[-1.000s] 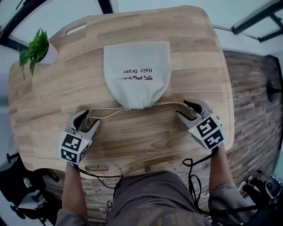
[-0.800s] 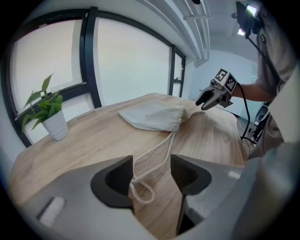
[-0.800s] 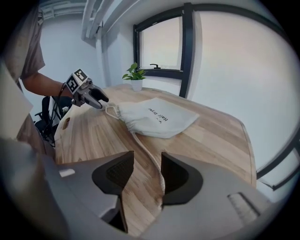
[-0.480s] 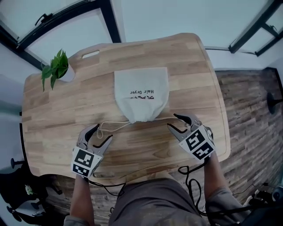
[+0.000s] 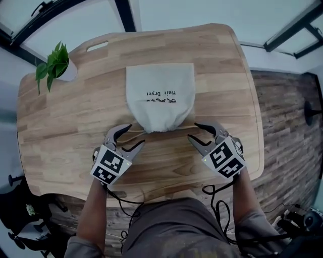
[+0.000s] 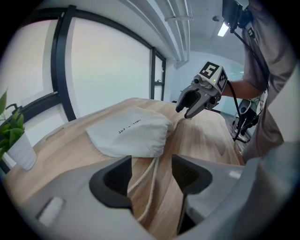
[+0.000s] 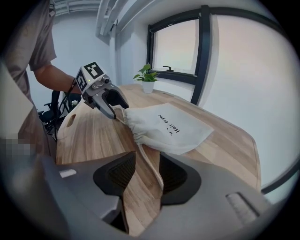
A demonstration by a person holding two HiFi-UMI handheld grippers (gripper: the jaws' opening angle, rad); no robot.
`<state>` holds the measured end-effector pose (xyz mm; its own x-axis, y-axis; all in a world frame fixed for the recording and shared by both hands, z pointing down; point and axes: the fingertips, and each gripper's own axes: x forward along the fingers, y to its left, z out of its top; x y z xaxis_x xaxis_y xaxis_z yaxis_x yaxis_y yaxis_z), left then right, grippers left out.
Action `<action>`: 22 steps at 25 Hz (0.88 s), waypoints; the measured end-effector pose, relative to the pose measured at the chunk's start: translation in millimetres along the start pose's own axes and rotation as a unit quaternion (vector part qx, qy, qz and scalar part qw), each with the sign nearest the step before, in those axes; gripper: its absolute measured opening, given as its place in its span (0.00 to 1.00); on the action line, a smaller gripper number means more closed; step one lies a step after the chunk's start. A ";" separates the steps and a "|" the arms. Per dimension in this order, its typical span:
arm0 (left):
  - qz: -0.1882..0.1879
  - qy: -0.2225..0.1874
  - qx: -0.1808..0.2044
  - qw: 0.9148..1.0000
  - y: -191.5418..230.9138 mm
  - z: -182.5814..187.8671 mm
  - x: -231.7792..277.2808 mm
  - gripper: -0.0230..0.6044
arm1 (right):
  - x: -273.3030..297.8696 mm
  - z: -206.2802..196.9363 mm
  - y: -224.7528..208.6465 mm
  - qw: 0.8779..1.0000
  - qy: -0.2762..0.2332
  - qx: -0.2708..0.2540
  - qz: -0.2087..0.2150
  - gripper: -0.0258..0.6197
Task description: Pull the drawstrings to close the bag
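Nearest the person, on the near side of the bag (image 5: 160,98), both forearms reach over the edge of the wooden table (image 5: 65,126), one gripper in each hand.

Left gripper (image 5: 136,134): just near-left of the bag's gathered mouth, angled down toward it. Jaws stand wide apart. Left drawstring (image 6: 149,187) runs as two strands through the gap, from the bag's mouth along the wood. The pads do not press it.

Right gripper (image 5: 193,132): just near-right of the bag's mouth, mirroring the left, angled down. Jaws have just been closing, yet a clear gap shows between them. Right drawstring (image 7: 149,164) passes through that gap, close along one pad, not pinched.

Both strings lead from the bag's mouth outward, each to its own gripper.

Bag: pale cloth, flat on the table, between and beyond the two grippers. The mouth faces the person and is gathered into a narrow neck; the closed bottom points away. Print "Hair Dryer" on the top face reads upside down from the head view.

Far-left of the bag: a small leafy plant (image 5: 50,63) in a white pot at the table's edge, and a hand slot (image 5: 98,46) cut in the tabletop.

Past the bag's far end: dark window frames (image 5: 123,12).
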<state>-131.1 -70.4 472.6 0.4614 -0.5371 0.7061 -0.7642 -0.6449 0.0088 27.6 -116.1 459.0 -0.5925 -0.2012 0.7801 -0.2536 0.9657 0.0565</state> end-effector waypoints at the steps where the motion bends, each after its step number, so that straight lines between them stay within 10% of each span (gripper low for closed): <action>1: -0.007 0.004 0.003 1.000 0.4 -1.0 6.5 0.47 | 3.4 -1.4 -0.3 1.000 0.002 -0.001 0.004 0.33; 12: -0.065 0.045 0.027 0.996 -3.5 -12.4 30.8 0.46 | 29.4 -12.0 4.4 0.999 0.012 -0.013 0.051 0.36; 22: -0.072 0.069 0.048 0.994 -4.3 -16.8 27.0 0.23 | 42.8 -20.0 7.9 0.997 0.025 -0.011 0.067 0.35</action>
<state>-122.9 -73.0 503.5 0.4915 -0.3591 0.7934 -0.6448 -0.7624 0.0543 15.5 -113.7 505.3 -0.5810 -0.0623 0.8115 -0.1578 0.9868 -0.0372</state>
